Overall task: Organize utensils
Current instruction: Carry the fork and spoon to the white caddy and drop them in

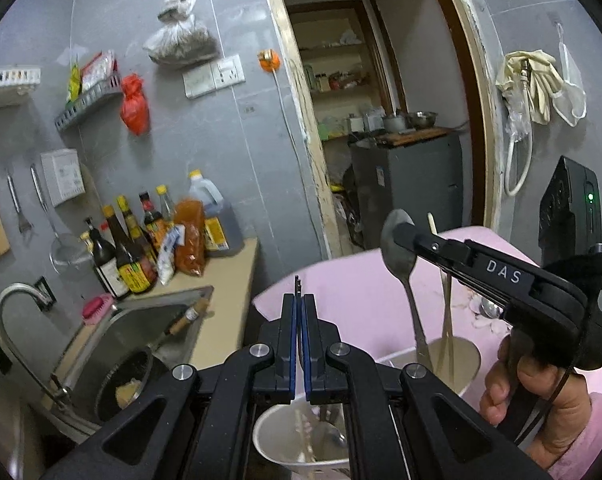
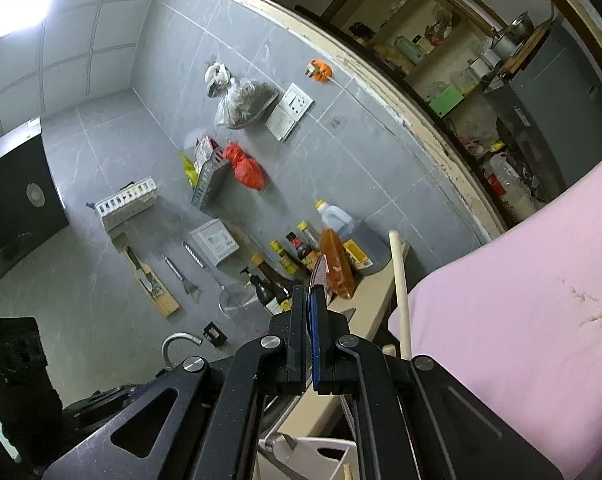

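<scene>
Gripping a spoon point(image 1: 399, 248) by its bowl, the right gripper point(image 1: 405, 236) holds it upright, handle down in the cup point(image 1: 467, 364). Left gripper point(image 1: 299, 300) sits closed, seemingly empty. Spoon's light, stiff, slick; a neck hold looks safer.

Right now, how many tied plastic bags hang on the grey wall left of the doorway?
2. A clear bag hangs above the wall sockets; a red bag hangs beside the grey shelf. Others may be out of frame.

right tool point(image 2: 316, 312) clamps spoon point(image 2: 320, 270) | chopstick point(image 2: 401, 300) beside
</scene>
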`<state>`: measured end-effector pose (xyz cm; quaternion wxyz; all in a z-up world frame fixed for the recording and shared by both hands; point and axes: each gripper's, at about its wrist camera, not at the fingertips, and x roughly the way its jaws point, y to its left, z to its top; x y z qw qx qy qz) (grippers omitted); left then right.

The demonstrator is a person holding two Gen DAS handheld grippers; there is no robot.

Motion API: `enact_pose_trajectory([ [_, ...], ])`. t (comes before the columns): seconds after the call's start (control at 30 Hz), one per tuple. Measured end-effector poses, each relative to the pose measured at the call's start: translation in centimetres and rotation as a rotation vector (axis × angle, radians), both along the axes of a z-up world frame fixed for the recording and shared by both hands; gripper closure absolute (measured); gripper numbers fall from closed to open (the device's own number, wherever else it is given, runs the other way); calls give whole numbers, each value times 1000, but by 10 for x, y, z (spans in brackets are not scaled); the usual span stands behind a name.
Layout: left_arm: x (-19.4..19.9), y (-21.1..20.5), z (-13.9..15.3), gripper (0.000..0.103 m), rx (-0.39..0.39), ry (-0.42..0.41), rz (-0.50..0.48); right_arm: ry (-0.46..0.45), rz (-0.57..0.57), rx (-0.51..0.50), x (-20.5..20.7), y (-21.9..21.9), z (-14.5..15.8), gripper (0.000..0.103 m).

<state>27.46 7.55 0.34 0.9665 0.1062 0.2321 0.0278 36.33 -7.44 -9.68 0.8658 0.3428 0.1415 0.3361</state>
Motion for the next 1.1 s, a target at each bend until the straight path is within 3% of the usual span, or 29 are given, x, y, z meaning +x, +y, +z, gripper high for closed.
enact_pose_trajectory([
  [0.33, 2, 2, -18, 100, -71, 80, -35, 58, 43, -40, -13, -3, -15, 100],
  [0.73, 0, 28, -19, 93, -354, 124, -61, 76, 26, -101, -36, -18, 4, 98],
  [0.87, -5, 30, -11, 70, -401, 89, -70, 70, -32, -120, -48, -35, 18, 68],
  [0.97, -5, 27, -5, 69, -419, 66, -84, 77, -81, -130, -55, -50, 28, 68],
  [1.03, -5, 21, 0, 65, -411, 51, -93, 72, -131, -154, -62, -62, 37, 61],
  [1.1, -6, 13, 5, 59, -406, 26, -102, 66, -181, -179, -68, -73, 45, 49],
])
